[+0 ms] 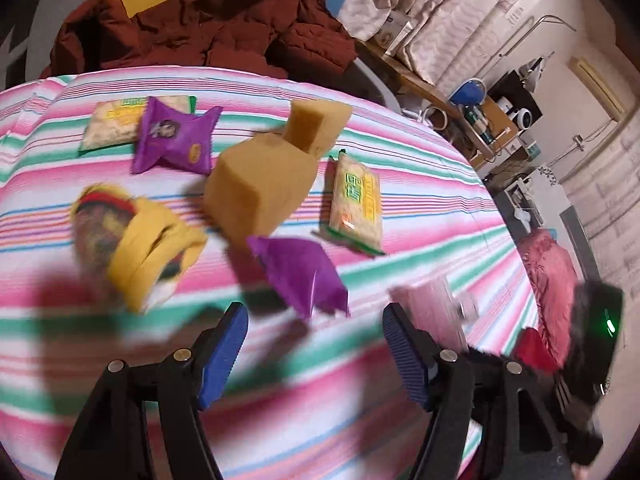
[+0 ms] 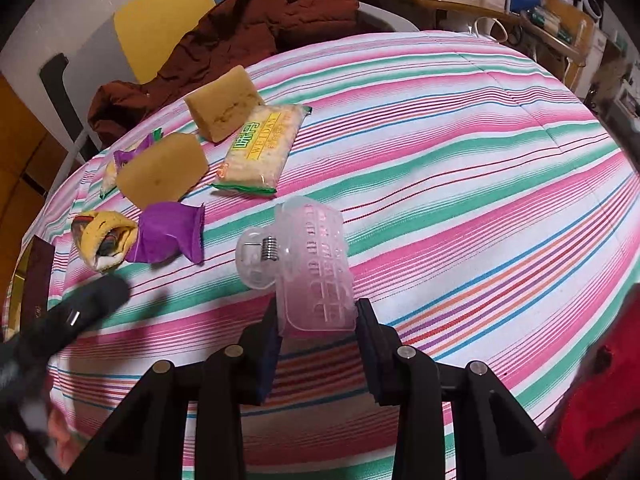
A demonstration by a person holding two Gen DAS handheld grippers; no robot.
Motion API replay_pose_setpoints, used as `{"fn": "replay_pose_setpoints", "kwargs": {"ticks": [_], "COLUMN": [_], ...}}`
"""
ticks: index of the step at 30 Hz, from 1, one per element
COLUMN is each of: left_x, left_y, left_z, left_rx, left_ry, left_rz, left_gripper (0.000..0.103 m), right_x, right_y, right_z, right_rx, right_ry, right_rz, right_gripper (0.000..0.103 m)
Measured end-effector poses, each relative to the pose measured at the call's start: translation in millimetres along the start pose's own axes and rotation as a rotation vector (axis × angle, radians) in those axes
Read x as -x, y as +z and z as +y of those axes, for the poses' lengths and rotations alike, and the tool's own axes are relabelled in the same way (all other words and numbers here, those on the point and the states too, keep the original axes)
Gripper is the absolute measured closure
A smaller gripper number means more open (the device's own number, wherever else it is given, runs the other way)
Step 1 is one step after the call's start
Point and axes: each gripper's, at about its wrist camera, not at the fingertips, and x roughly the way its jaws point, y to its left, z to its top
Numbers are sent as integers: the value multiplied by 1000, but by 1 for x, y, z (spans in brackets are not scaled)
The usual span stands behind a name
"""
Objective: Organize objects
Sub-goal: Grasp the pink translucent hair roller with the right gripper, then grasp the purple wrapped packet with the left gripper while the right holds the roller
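My right gripper [image 2: 318, 318] is shut on a clear plastic hair claw clip [image 2: 310, 264], held just above the striped bedspread [image 2: 460, 168]. The clip shows as a pale blur [image 1: 434, 308] in the left wrist view. My left gripper [image 1: 315, 318] is open over the spread with nothing between its blue pads [image 1: 224, 356]. Just ahead of it lies a purple snack packet [image 1: 300, 272]. Beyond are two tan sponges [image 1: 256, 188] [image 1: 316, 128], a yellow cracker packet [image 1: 356, 204], a second purple packet [image 1: 176, 136], another cracker packet [image 1: 112, 122] and a yellow rolled wrapper [image 1: 136, 248].
A dark red jacket [image 1: 208, 28] is heaped at the far edge of the bed. A wooden desk [image 1: 472, 116] with clutter stands to the right, below curtains [image 1: 440, 12]. Red clothing [image 2: 600, 412] sits at the near right. The right half of the spread [image 2: 500, 220] carries no objects.
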Motion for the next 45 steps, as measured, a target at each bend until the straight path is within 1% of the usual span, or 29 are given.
{"fn": "replay_pose_setpoints", "kwargs": {"ticks": [2,4,6,7,8,9,11,14,17,21,24,29,33,36,40,45], "left_x": [-11,-23,-23,-24,-25,-27,-27,-23,-14,1,11,24,34,43,63,87], "left_y": [6,10,13,15,15,14,14,8,-5,-28,-39,-50,-59,-68,-83,-98], "left_z": [-2,1,4,6,8,13,18,22,25,33,38,51,55,60,76,87], "left_rx": [10,52,79,94,103,115,120,85,52,-13,-41,-25,-46,-31,12,17], "left_ry": [6,10,0,1,-3,-15,-45,-66,-78,-100,-110,-137,-133,-137,-158,-162], "left_rz": [23,44,3,-7,-9,-14,-28,-49,-83,-131,-137,-134,-134,-139,-166,-199], "left_gripper": [32,34,36,43,56,61,62,63,66,67,68,69,70,70,71,71], "right_x": [-2,-2,-3,-3,-3,-3,-3,-3,-2,0,4,14,13,11,9,7], "right_y": [2,3,4,4,4,4,5,4,3,3,3,2,0,-2,-4,-9], "right_z": [-1,-3,-6,-7,-6,-6,-5,-5,-4,-2,1,13,19,23,28,37], "right_rx": [-10,-20,-36,-39,-38,-34,-21,-18,-13,-4,10,58,81,90,109,144], "right_ry": [8,17,32,35,35,30,20,17,13,14,26,46,64,92,109,126], "right_rz": [2,5,9,10,10,10,9,9,4,-16,-40,-92,-105,-108,-116,-132], "right_gripper": [67,67,67,67,67,67,67,67,67,67,67,68,68,68,68,68]}}
